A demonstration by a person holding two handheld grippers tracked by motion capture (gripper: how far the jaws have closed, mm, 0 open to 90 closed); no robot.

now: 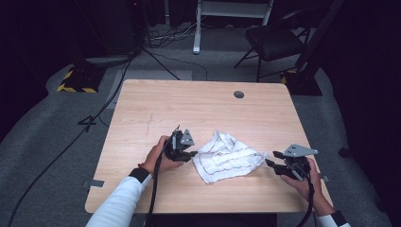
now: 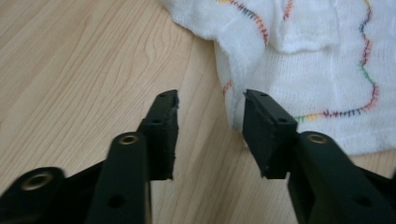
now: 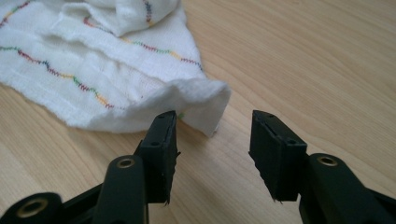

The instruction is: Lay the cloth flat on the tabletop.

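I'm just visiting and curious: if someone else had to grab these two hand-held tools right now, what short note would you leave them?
Left claw: jaws apart, nothing between them, sitting at the left edge of the white woven cloth with wavy rainbow stitching; one jaw is right beside the hem.
Right claw: jaws apart, holding nothing, just short of the cloth's curled right corner.
Cloth: lies crumpled and partly folded over itself in the middle of the light wooden table, free of both claws.
Done: cloth looks released on both sides.
Left: probably regrip the corners and spread or fold it flat; it is still bunched.
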